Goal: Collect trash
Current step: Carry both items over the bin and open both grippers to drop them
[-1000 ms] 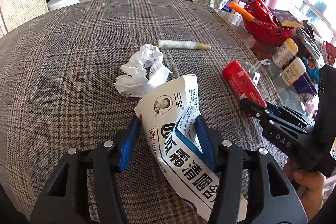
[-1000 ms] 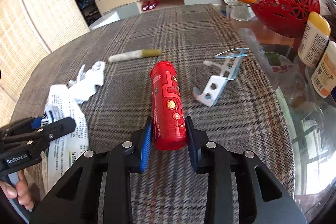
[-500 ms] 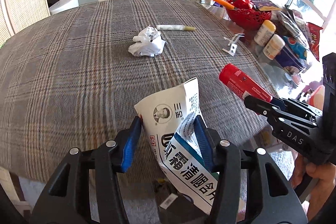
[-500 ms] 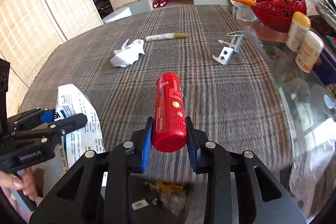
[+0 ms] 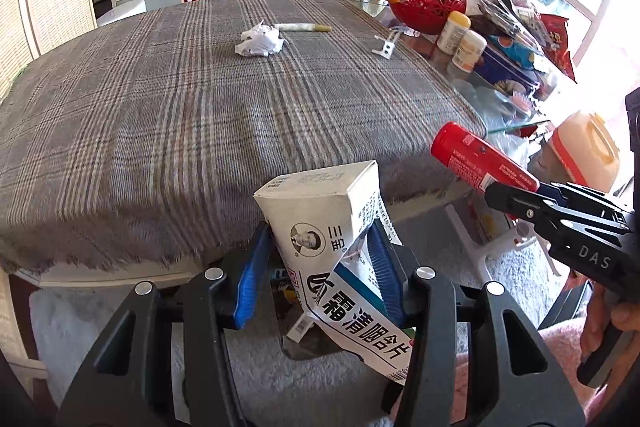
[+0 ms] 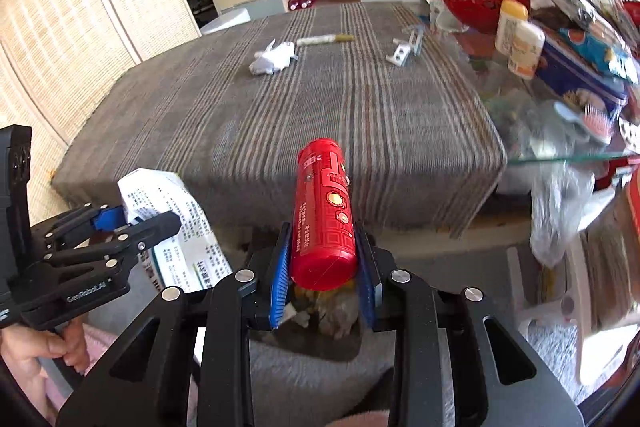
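Observation:
My left gripper (image 5: 320,255) is shut on a crumpled white carton (image 5: 320,211) with black print. It hangs past the table's near edge, above a dark bin (image 5: 304,343) on the floor. My right gripper (image 6: 322,255) is shut on a red can (image 6: 324,211), also off the table and over the same bin (image 6: 320,347). Each view shows the other gripper alongside: the right gripper (image 5: 516,199) with the can (image 5: 476,159), and the left gripper (image 6: 160,221) with the carton (image 6: 180,203). A crumpled paper ball (image 5: 260,41) and a white stick (image 5: 302,27) lie far back on the plaid cloth.
A white plastic bracket (image 5: 386,43) lies near the cloth's right edge. The glass tabletop at the right carries a red basket (image 5: 428,7), two bottles (image 5: 460,39) and a blue tin (image 5: 508,67). An orange jug (image 5: 584,151) stands on the floor at the right.
Both grippers have drawn back off the table with the carton and the can. The table's near edge and the bin on the floor have come into view beneath them.

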Demonstrator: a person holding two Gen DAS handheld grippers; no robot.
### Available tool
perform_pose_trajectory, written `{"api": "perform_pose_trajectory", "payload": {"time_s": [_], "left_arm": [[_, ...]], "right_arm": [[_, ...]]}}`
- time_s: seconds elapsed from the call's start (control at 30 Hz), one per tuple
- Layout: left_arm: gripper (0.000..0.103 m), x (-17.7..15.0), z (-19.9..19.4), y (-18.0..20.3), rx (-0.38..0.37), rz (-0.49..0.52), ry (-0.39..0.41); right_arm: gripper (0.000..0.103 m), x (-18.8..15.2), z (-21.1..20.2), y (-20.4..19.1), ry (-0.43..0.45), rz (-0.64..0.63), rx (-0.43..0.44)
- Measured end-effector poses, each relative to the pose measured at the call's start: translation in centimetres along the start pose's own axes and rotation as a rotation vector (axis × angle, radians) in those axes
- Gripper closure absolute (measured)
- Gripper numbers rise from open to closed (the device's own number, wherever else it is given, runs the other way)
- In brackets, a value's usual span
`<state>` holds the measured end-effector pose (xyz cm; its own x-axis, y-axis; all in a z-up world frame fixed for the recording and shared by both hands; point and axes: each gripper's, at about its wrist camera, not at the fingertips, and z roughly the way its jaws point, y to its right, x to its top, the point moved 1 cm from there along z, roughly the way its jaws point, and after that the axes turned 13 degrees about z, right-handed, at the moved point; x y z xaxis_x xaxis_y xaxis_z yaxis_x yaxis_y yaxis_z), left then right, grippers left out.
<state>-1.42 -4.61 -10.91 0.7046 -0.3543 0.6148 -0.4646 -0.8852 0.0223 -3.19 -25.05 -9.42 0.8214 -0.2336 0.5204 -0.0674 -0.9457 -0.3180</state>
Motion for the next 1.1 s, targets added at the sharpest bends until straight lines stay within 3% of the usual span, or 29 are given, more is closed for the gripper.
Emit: {"api": "perform_pose_trajectory", "payload": {"time_s": [0.4,0.67,0.8,1.1], "left_arm": [[0.057,-5.1,3.8,1.1,0.004,0.018,-0.067],[0.057,-6.5,9.5,0.0,-0.055,-0.008,-0.192],[0.057,-6.6,11.9,-0.7,-0.060,-0.026,-0.228],[0.055,-5.3,14.0,-0.6,-0.081,-0.038,-0.222]], "right_arm": [[0.073,-5.9,4.5,1.0,-0.171,0.014,-0.019],[0.073,-8.1,9.9,1.4,-0.275,0.008,-0.052],[0.073,-8.7,12.3,2.1,-0.319,0.028,-0.071],[0.070,-8.7,14.2,2.8,-0.347,0.045,-0.083]]}}
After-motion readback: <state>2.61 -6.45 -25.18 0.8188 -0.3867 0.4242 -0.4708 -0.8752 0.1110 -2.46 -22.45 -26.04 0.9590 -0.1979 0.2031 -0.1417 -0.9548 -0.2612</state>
